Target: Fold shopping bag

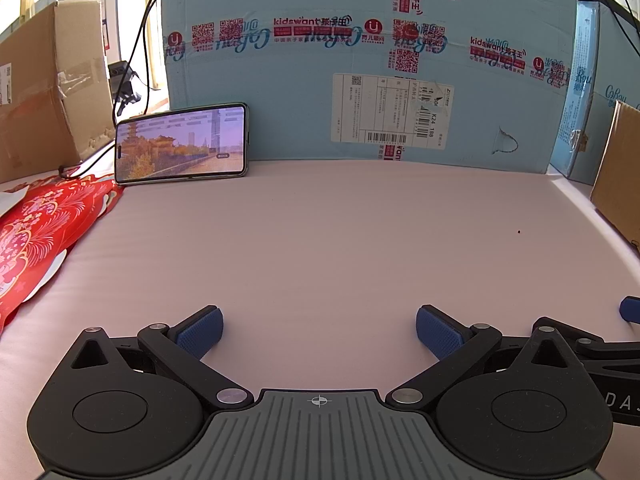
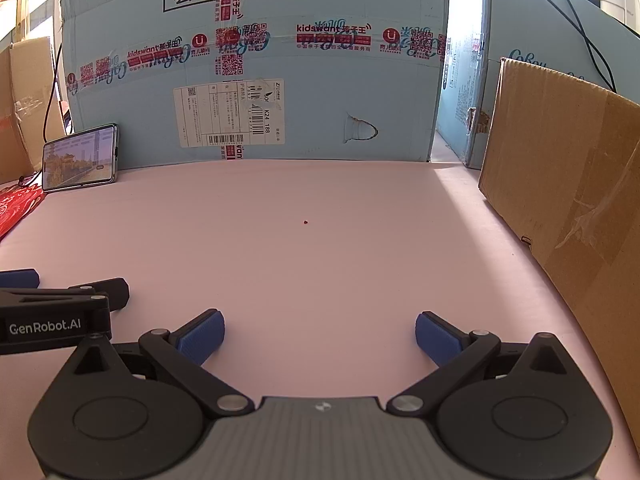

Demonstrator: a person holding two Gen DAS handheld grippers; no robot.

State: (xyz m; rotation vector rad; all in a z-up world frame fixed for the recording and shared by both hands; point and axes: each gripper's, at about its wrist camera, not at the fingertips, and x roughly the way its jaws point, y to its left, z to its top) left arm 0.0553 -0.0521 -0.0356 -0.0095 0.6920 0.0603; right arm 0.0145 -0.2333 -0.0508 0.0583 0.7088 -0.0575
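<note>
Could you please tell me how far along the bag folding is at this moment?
Nothing looks done yet. The red bag lies at the left edge of the pink table, beside the phone, with neither gripper touching it. Nothing is in hand: the left gripper and right gripper are both open and empty. Fetching and folding the bag all remain.

i count two grippers, left gripper (image 1: pixel 319 330) and right gripper (image 2: pixel 319 334), one red shopping bag (image 1: pixel 44 228), one phone (image 1: pixel 181 143), two brown cartons (image 1: pixel 48 88) (image 2: pixel 568 184), and perhaps two blue cartons (image 2: pixel 256 64) (image 2: pixel 532 56).
</note>
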